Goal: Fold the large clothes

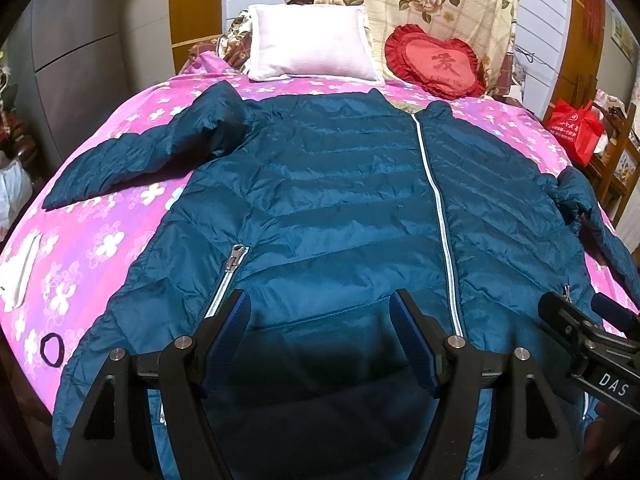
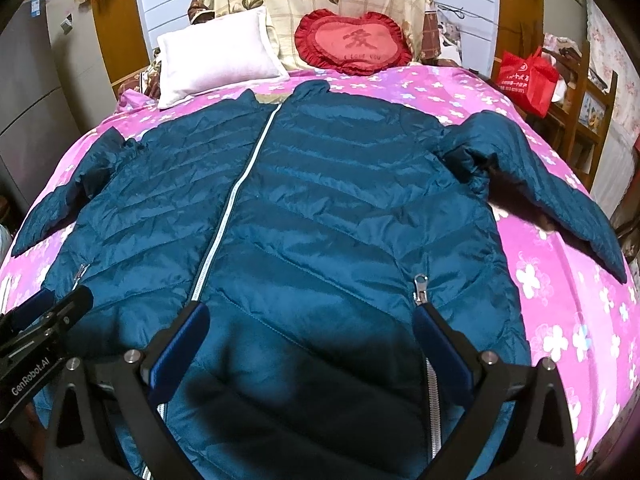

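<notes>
A teal quilted puffer jacket (image 1: 328, 200) (image 2: 320, 208) lies flat and face up on the bed, zipped, with a pale centre zip (image 1: 436, 208) (image 2: 228, 216). Both sleeves spread out to the sides (image 1: 132, 160) (image 2: 532, 184). My left gripper (image 1: 320, 316) hovers open over the lower hem, left of the centre zip, nothing between its blue pads. My right gripper (image 2: 314, 324) stands open over the hem right of the centre zip, beside a pocket zip pull (image 2: 421, 288). Each gripper shows at the edge of the other's view (image 1: 580, 328) (image 2: 44, 320).
The bed has a pink flowered sheet (image 1: 100, 240) (image 2: 560, 280). A pale pink pillow (image 1: 312, 48) and a red heart cushion (image 1: 436, 64) lie at the head. A dark hair tie (image 1: 51, 350) sits on the sheet at the left. A red bag (image 2: 526, 80) stands on a shelf at the right.
</notes>
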Demonstrator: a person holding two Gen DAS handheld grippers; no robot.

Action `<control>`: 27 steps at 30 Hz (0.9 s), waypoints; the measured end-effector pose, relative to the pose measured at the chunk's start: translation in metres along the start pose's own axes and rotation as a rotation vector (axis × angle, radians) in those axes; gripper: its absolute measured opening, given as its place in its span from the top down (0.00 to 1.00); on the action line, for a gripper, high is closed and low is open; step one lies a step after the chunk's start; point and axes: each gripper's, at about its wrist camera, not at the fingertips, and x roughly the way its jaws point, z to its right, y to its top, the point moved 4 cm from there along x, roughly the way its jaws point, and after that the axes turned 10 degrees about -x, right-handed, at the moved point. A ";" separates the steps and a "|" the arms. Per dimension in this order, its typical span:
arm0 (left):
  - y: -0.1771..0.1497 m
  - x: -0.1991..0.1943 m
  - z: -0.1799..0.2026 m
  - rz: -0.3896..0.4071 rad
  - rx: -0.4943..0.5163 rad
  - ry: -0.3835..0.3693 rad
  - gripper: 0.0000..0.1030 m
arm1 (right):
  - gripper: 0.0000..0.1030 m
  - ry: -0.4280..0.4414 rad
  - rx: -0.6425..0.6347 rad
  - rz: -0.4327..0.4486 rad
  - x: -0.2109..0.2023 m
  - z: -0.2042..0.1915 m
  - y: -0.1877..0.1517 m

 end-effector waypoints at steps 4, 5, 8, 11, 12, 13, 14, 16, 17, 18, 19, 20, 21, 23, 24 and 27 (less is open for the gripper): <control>-0.001 0.001 0.000 -0.002 0.003 0.000 0.54 | 0.00 0.000 -0.004 0.000 0.001 -0.002 0.001; -0.001 0.001 0.000 -0.001 0.002 0.001 0.54 | 0.00 0.002 -0.001 0.000 0.001 -0.002 0.001; -0.001 0.002 0.001 -0.005 0.002 0.001 0.54 | 0.00 0.000 -0.002 -0.001 0.001 -0.002 0.001; -0.001 0.002 0.002 -0.007 0.003 0.003 0.54 | 0.00 0.009 -0.002 -0.007 0.002 -0.003 0.001; -0.001 0.002 0.002 -0.007 0.003 0.003 0.54 | 0.00 0.017 0.004 -0.004 0.003 -0.004 0.002; -0.001 0.002 0.002 -0.007 0.003 0.002 0.54 | 0.00 0.021 0.004 -0.003 0.003 -0.004 0.003; -0.001 0.002 0.002 -0.006 0.004 0.003 0.54 | 0.00 0.019 0.003 -0.004 0.003 -0.005 0.003; 0.000 0.003 0.003 -0.005 0.011 0.005 0.54 | 0.00 0.026 0.007 -0.003 0.004 -0.005 0.004; 0.001 0.002 0.004 -0.002 0.013 0.007 0.54 | 0.00 0.026 0.008 -0.003 0.004 -0.005 0.004; 0.003 0.002 0.004 0.002 0.014 0.008 0.54 | 0.00 0.027 0.009 -0.001 0.005 -0.005 0.005; 0.004 0.002 0.004 0.005 0.015 0.008 0.54 | 0.00 0.026 0.008 0.001 0.005 -0.005 0.006; 0.005 0.001 0.004 0.006 0.016 0.008 0.54 | 0.00 0.023 0.005 0.005 0.005 -0.005 0.006; 0.007 0.001 0.005 0.008 0.016 0.007 0.54 | 0.00 0.023 0.004 0.007 0.005 -0.004 0.007; 0.010 0.001 0.005 0.012 0.015 0.005 0.54 | 0.00 0.021 0.004 0.009 0.006 -0.004 0.010; 0.011 0.000 0.005 0.013 0.016 0.005 0.54 | 0.00 0.019 0.002 0.007 0.006 -0.004 0.011; 0.012 0.001 0.006 0.010 0.019 0.006 0.54 | 0.00 0.020 0.003 0.007 0.006 -0.004 0.011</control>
